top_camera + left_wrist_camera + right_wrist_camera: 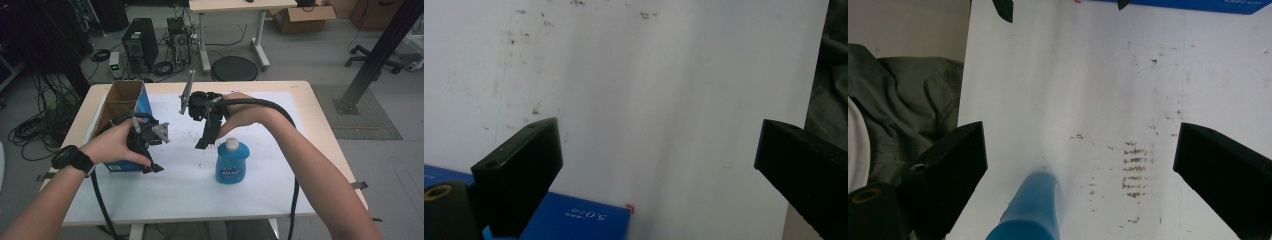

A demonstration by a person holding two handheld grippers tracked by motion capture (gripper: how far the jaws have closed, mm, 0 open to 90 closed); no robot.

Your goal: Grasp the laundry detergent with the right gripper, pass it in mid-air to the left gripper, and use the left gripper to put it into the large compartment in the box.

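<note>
Bottle (1029,210) apparently just below open right tongs (1080,165)

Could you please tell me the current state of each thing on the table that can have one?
Blue bottle: upright on the white sheet, white cap on, not held.
Cardboard box: top open, standing at the table's left edge.
Left hand-held gripper: jaws wide open, nothing between them.
Right hand-held gripper: jaws wide open above the blue bottle, not touching it.
</note>
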